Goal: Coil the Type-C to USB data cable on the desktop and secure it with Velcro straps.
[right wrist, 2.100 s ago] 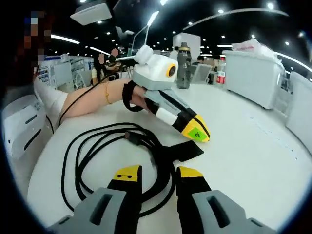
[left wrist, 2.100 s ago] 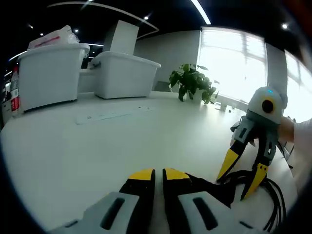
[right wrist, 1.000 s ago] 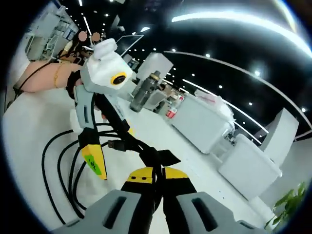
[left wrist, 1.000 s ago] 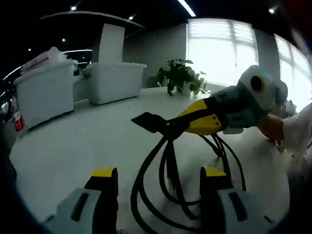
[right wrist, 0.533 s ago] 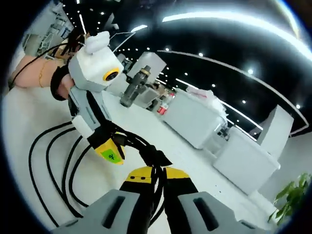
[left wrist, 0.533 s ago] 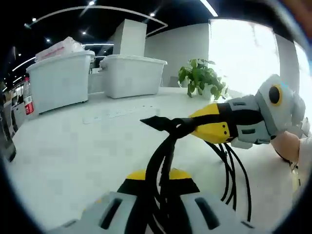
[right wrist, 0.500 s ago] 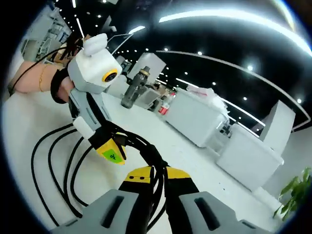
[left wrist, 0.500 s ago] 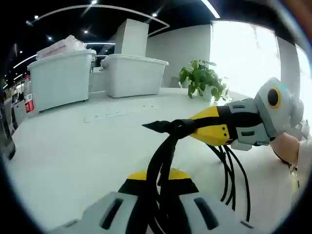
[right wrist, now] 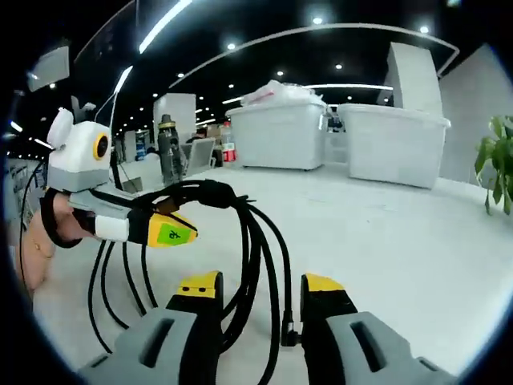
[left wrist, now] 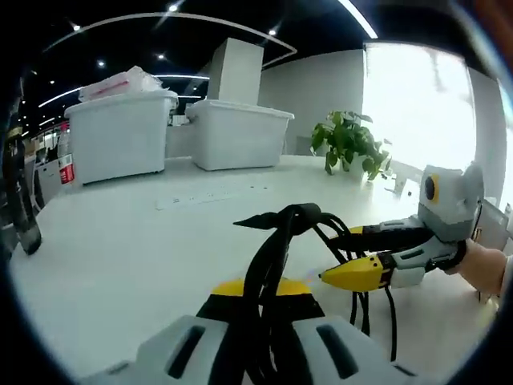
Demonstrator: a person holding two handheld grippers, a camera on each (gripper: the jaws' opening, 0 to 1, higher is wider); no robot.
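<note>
White worktop carries the job. The coiled cable hangs bunched, clenched in the left gripper fingers; the right gripper stands released, loops between its fingers. Coiling looks done; the Velcro strap seems still unwrapped.

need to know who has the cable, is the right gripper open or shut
Open: in the right gripper view the right gripper has parted jaws, with the black cable loops running between them.

Two white bins stand well beyond the bare tabletop.
</note>
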